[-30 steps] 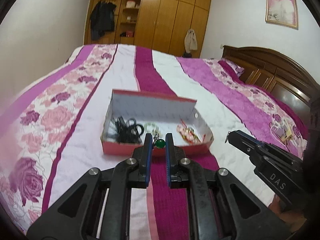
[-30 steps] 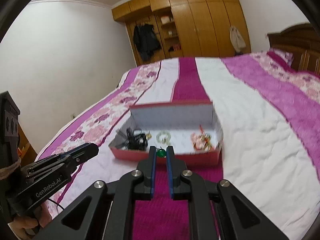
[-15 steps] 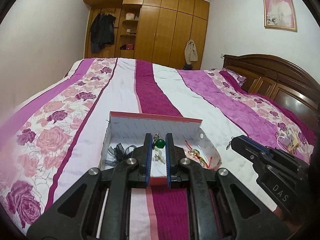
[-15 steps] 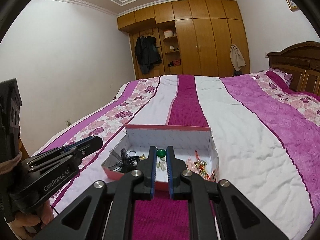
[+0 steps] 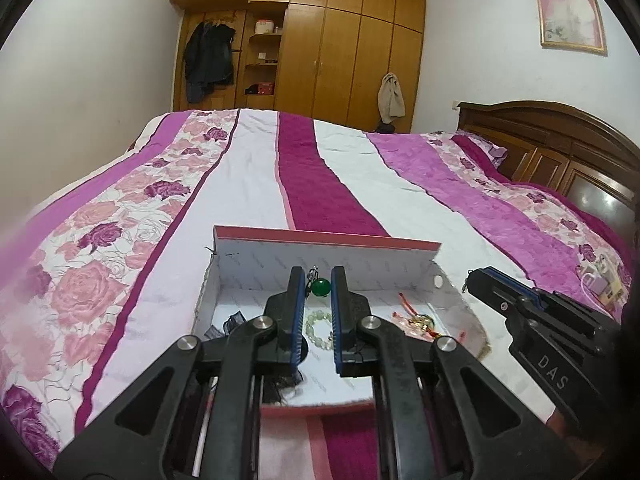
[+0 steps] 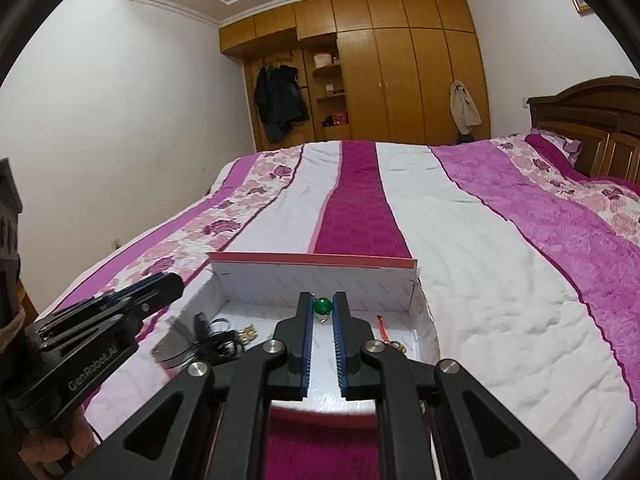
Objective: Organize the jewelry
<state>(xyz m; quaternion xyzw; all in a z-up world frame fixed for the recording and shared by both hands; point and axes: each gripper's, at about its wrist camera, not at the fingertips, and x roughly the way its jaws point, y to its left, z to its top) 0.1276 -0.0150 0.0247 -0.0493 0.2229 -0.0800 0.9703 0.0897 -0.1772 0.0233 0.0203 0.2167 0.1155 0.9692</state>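
A pink box with a white inside lies open on the bed. It holds a black cord tangle, a pale bead bracelet and a red-and-gold piece. In both wrist views a green bead on a small metal clasp sits between the fingertips. My left gripper and right gripper hover over the box's near half. In each view the bead spans the narrow gap between the pads. Which gripper holds it is unclear.
The bed has a striped purple, white and floral cover. A wooden headboard stands at right, a wardrobe at the far wall. Small items lie on the bed's right side.
Both grippers have moved forward over the box and tilted up, so the box's near wall now lies under the fingers. The green bead stays between the tips.
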